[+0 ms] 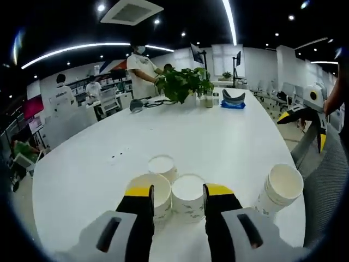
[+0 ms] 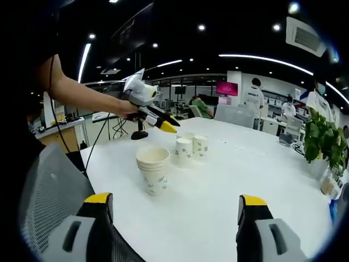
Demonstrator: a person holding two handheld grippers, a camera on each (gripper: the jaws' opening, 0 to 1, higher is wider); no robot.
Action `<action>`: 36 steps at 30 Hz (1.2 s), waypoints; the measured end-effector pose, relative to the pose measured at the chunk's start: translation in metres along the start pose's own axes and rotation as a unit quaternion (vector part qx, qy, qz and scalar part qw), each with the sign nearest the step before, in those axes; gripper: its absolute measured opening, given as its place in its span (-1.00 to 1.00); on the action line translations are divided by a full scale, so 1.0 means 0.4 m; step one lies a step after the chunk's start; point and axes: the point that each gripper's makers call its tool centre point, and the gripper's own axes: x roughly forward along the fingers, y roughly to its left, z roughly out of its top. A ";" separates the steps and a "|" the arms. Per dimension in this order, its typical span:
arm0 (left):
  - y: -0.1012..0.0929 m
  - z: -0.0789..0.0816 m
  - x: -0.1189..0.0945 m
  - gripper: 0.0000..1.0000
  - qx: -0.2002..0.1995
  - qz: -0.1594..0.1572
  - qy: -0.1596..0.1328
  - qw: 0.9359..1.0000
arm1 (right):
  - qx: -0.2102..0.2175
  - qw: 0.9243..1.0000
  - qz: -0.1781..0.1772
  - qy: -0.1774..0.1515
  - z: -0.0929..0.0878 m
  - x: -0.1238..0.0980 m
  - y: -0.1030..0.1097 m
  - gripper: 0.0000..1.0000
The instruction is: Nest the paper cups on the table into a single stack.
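Note:
Three single white paper cups stand close together near the table's front edge: one [image 1: 188, 197] shows between my left gripper's [image 1: 179, 191] open jaws, one [image 1: 154, 192] is partly behind the left jaw, one [image 1: 162, 165] lies further back. A nested stack of cups [image 1: 281, 188] stands to their right. In the right gripper view the stack [image 2: 154, 170] is ahead of my right gripper [image 2: 175, 201], whose jaws are wide open and empty. The three cups [image 2: 191, 147] stand beyond it, with the left gripper [image 2: 169, 127] held by a hand just over them. The right gripper [image 1: 303, 129] hovers off the table's right edge.
The long white table [image 1: 218, 136] carries a potted plant [image 1: 182, 82], small bottles and a blue item at its far end. A person stands behind the plant. A grey mesh chair [image 2: 49, 191] sits at the table edge near the stack.

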 end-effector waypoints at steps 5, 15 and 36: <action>0.036 -0.038 0.017 -0.47 0.024 -0.003 0.032 0.999 | -0.002 1.000 -0.002 0.002 -0.002 0.000 -0.002 0.91; 0.042 -0.076 0.050 -0.69 0.094 -0.021 0.099 0.990 | -0.004 1.000 -0.007 0.005 -0.005 -0.001 -0.007 0.90; 0.021 -0.103 0.060 -1.00 0.149 -0.052 0.154 0.975 | 0.000 1.000 -0.011 0.008 -0.009 -0.001 -0.012 0.85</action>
